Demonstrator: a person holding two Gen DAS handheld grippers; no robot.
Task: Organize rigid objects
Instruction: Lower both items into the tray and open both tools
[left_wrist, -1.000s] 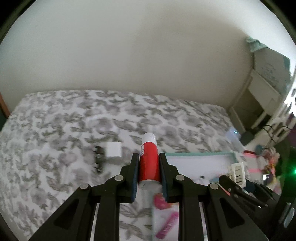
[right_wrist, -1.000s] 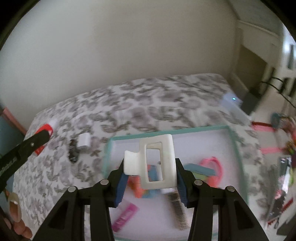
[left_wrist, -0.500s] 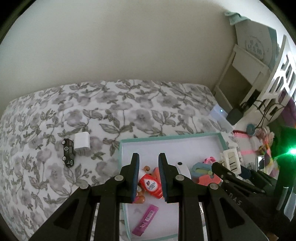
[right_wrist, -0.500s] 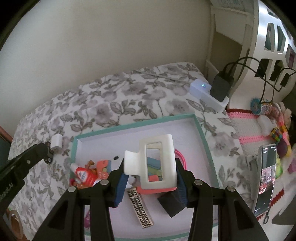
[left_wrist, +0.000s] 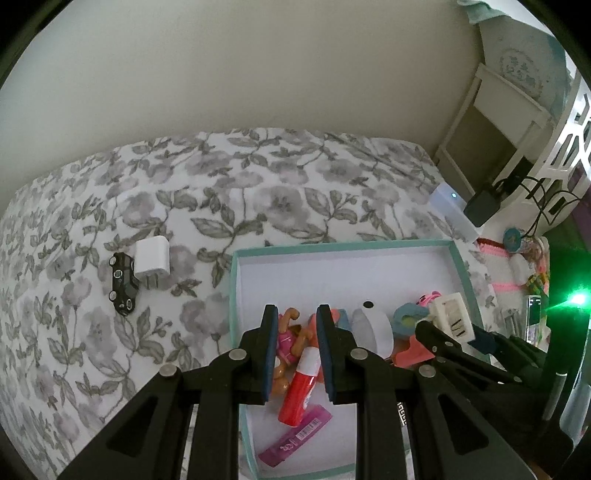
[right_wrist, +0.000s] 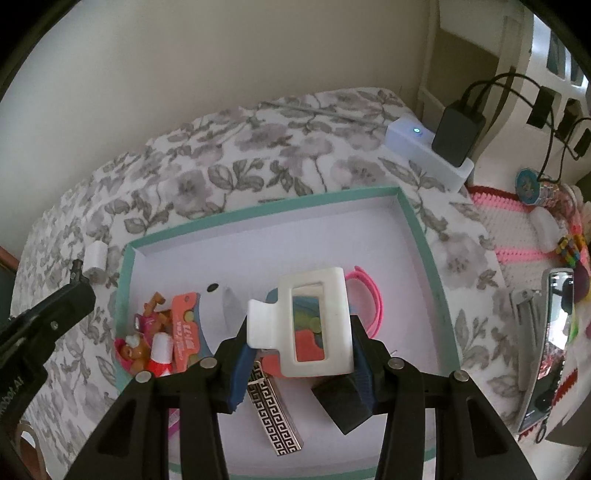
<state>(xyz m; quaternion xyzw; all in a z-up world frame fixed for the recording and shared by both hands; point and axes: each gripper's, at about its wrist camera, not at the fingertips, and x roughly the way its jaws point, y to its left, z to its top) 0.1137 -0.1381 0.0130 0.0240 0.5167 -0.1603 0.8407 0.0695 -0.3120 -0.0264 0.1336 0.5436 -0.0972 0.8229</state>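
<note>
A teal-rimmed white box (left_wrist: 332, 246) (right_wrist: 258, 212) lies on the flowered bedspread with several small items in it. A red glue stick (left_wrist: 297, 387) (right_wrist: 161, 352) rests in its near left corner beside a bear toy. My left gripper (left_wrist: 295, 314) hovers over that corner, closed to a narrow gap with nothing in it. My right gripper (right_wrist: 297, 332) is shut on a white hair claw clip (right_wrist: 314, 321) (left_wrist: 452, 317), held above the middle of the box. A white charger plug (left_wrist: 152, 260) and a black toy car (left_wrist: 123, 282) lie on the bedspread left of the box.
Inside the box are a pink band (right_wrist: 369, 295), a black-and-white patterned bar (right_wrist: 275, 417), a black block (right_wrist: 341, 406) and a pink tube (left_wrist: 295, 435). A white power strip (right_wrist: 417, 144) with a black adapter, a crochet mat (right_wrist: 517, 229) and a phone (right_wrist: 550, 339) lie right.
A second ago my left gripper held the glue stick; it now lies in the box. Both grippers have come down over the box. The clip is still in the right one.
</note>
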